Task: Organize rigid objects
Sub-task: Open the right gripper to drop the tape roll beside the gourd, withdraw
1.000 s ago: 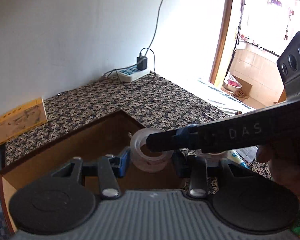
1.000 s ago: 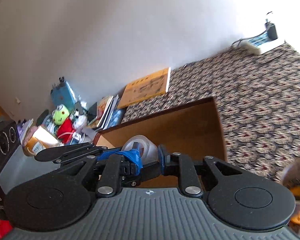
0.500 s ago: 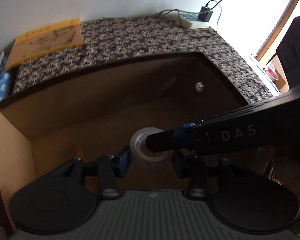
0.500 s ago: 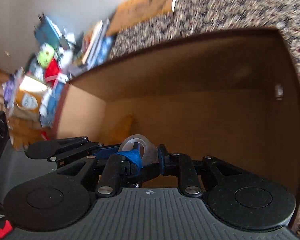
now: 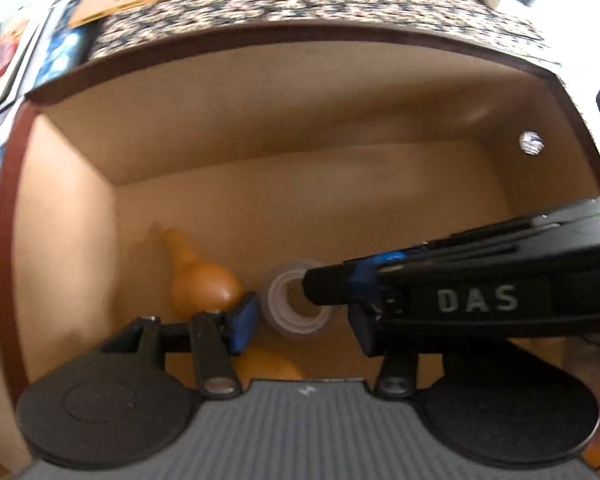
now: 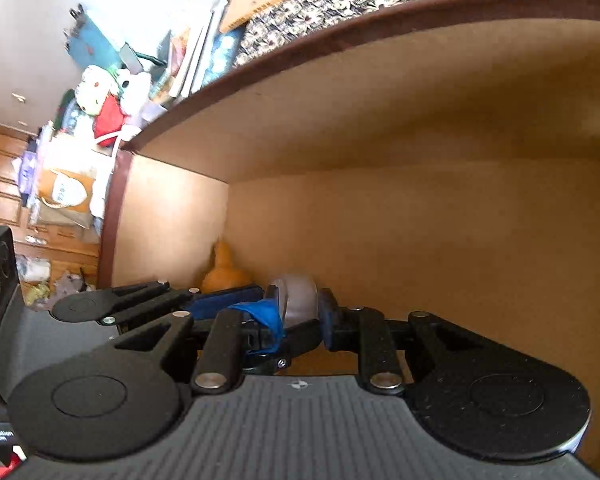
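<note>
Left wrist view looks steeply down into an open wooden drawer (image 5: 72, 208), with the left hand-held gripper (image 5: 300, 320) spread wide on either side of a roll of clear tape (image 5: 296, 308); its blue pads do not press the roll. The right hand-held gripper (image 5: 320, 292) reaches in from the right, nearly level and crosswise to the left one, with one finger tip poked toward the roll's core. This view shows the roll's hole facing up toward the camera, so its axis points roughly along the line of sight, and an orange gourd-shaped object (image 5: 198, 280) lying just left of the roll, neck toward the drawer's back.

Right wrist view sees the same roll of tape (image 6: 298, 298) edge-on, pinched between the right hand-held gripper's (image 6: 300, 320) blue-taped finger and its other finger, low over the drawer floor (image 6: 460, 260). Only here do cluttered toys (image 6: 100, 108) and books (image 6: 192, 60) beyond the drawer's left wall appear sharply, and the left hand-held gripper (image 6: 204, 304) lies flat alongside.
</note>
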The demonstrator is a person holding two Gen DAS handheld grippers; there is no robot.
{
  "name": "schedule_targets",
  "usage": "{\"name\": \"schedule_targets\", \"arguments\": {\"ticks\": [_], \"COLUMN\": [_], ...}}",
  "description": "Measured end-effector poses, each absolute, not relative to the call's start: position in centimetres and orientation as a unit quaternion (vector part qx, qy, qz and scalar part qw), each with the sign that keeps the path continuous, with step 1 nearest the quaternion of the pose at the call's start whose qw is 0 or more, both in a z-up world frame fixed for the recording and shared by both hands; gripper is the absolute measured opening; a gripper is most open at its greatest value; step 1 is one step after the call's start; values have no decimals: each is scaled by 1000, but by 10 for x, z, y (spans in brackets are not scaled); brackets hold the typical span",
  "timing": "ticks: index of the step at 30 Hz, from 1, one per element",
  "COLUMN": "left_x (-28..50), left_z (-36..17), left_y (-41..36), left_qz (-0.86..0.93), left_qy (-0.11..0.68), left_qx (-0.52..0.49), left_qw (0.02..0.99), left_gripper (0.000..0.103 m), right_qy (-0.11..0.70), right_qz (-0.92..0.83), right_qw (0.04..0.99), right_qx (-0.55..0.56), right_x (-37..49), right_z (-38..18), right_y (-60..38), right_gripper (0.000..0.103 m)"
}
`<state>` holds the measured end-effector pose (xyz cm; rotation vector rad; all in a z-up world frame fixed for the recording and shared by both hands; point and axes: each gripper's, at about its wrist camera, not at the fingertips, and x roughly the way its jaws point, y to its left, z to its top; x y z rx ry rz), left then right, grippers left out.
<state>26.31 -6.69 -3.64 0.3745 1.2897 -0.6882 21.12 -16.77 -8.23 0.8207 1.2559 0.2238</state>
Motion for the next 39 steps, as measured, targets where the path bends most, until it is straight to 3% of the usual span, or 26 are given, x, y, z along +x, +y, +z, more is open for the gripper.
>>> {"name": "schedule_targets", "arguments": {"ticks": [14,20,27,39], "left_x": [243,215,181,118], "left_z": [3,31,55,80], "left_y": [-50,-44,-39,-36], "left_qz": [-303,-302,-320,-298], "left_qy": [508,449,414,371], "left_qx": [170,200,203,212], "left_qw": [788,817,828,854], "left_gripper": [54,62,65,66], "right_qy": [490,441,389,366], "right_qz": [56,25,-10,-12], "right_qw": [802,835,859,867], "right_qx": [336,327,332,338], "right_x": [168,132,85,27], "right_z": [-20,0,19,38], "right_y": [-169,-168,-164,-177], "right_gripper": [7,8,9,10]}}
